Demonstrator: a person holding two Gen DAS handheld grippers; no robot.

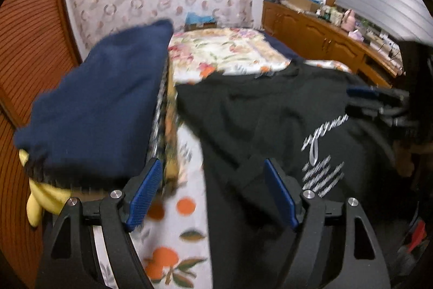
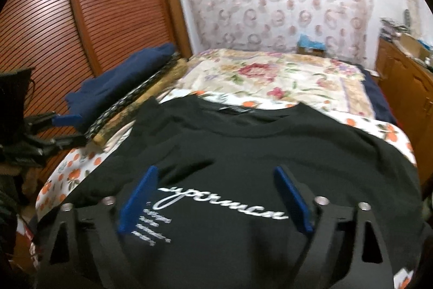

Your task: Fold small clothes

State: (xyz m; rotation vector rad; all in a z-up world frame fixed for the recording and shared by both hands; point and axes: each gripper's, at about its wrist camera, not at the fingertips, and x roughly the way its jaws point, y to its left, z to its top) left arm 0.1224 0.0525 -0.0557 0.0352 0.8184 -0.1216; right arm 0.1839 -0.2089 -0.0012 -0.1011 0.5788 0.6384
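Note:
A black T-shirt with white script print lies spread flat on the bed, collar toward the far side; it also shows in the left wrist view. My right gripper is open and empty, hovering just above the shirt's printed chest. My left gripper is open and empty over the shirt's left edge and the orange-print sheet. The right gripper also shows in the left wrist view, and the left gripper shows in the right wrist view.
A stack of folded clothes topped by a navy garment sits at the bed's left side, also in the right wrist view. A floral blanket covers the far bed. Slatted wooden doors stand left; a cluttered wooden dresser stands right.

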